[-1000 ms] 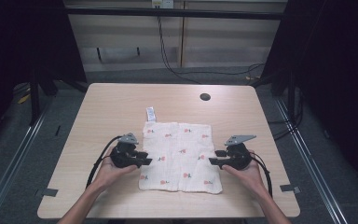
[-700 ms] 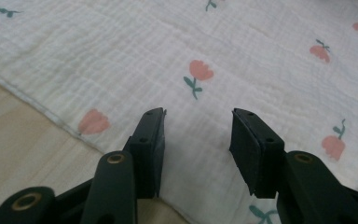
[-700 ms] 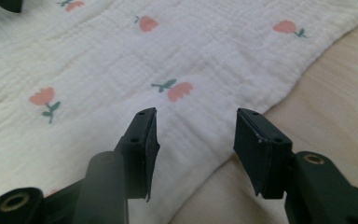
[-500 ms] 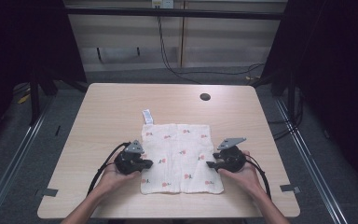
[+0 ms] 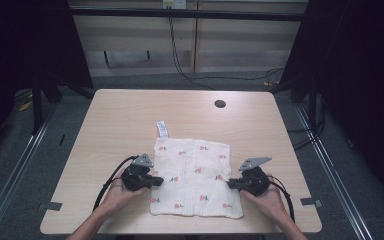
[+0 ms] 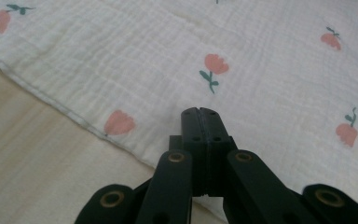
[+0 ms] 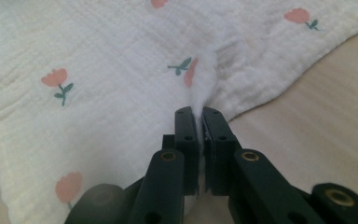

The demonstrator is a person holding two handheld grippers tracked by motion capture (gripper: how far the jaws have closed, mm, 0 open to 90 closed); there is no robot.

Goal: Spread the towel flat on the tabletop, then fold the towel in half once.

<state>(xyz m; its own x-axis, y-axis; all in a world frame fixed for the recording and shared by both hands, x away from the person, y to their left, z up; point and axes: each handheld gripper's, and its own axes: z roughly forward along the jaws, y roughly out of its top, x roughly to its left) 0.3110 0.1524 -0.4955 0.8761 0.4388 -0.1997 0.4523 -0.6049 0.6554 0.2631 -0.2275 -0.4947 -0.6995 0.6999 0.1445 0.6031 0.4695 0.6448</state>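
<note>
The cloth [image 5: 195, 179], the single one on the table [image 5: 120, 120], is white muslin printed with small pink flowers and lies flat on the near half of the wooden top, a little right of centre. There are two grippers and two hands: the left gripper [image 5: 156, 181] rests at the cloth's left edge in the left hand [image 5: 117, 192], and the right gripper [image 5: 230, 183] sits at the cloth's right edge in the right hand [image 5: 267, 200]. One small white tag [image 5: 163, 129] sticks out from the cloth's far left corner, and one dark round hole [image 5: 220, 104] sits in the far part of the table. In the left gripper view the jaws are pressed together over the cloth [image 6: 261, 70], just inside its hem; whether any fabric is caught between them cannot be told from here. In the right gripper view the jaws are closed on a raised ridge of the cloth [image 7: 98, 60], with white fabric visible in the narrow slit between them. Compared with a second ago, both grippers and the cloth have come nearer to the person, and the near edge of the cloth now lies closer to the table's near edge; the cloth has stayed spread out. The cloth is roughly square, so it has no marked long axis; its sides run close to parallel with the table's edges, turned slightly, with the tag pointing to the far side.
</note>
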